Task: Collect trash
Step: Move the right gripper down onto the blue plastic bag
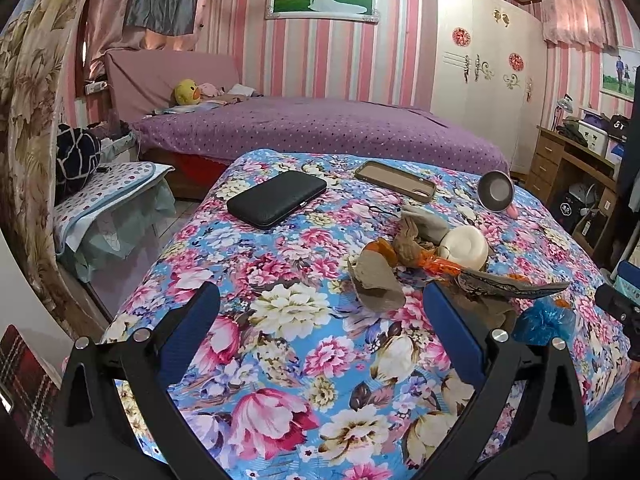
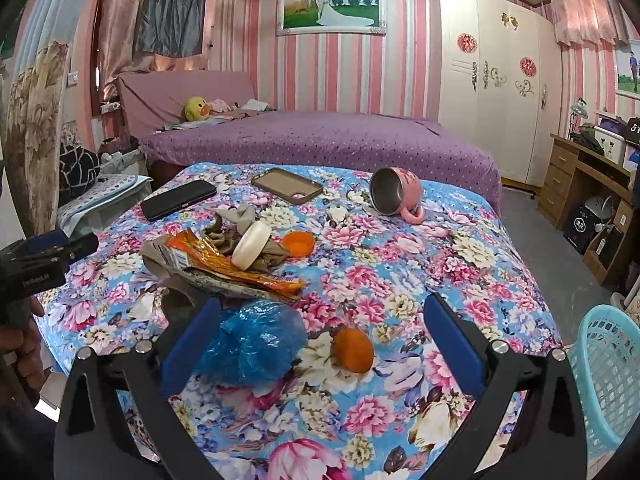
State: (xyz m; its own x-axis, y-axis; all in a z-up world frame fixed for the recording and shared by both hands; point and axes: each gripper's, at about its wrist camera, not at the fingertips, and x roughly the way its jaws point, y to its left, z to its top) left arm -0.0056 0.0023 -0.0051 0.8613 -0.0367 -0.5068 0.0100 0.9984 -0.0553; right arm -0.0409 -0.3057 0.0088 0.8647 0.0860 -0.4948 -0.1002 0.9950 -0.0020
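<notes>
A heap of trash lies on the floral bedspread (image 2: 400, 272): an orange snack wrapper (image 2: 236, 266), a crumpled grey paper (image 1: 376, 280), brownish scraps, a white round lid (image 2: 250, 246) and an orange cap (image 2: 298, 242). A crumpled blue plastic bag (image 2: 256, 340) and an orange fruit (image 2: 352, 350) lie between the fingers of my right gripper (image 2: 324, 302), which is open and touches neither. My left gripper (image 1: 320, 292) is open over bare bedspread, with the heap just beyond its right finger (image 1: 452, 328). The blue bag (image 1: 544, 320) shows at the right.
A black case (image 1: 276, 198), a brown phone case (image 1: 396, 180) and a tipped pink mug (image 2: 396, 192) lie farther back on the bedspread. A turquoise basket (image 2: 608, 380) stands off the bed's right edge. Behind is a purple bed (image 2: 320, 136); a desk (image 2: 580, 176) stands right.
</notes>
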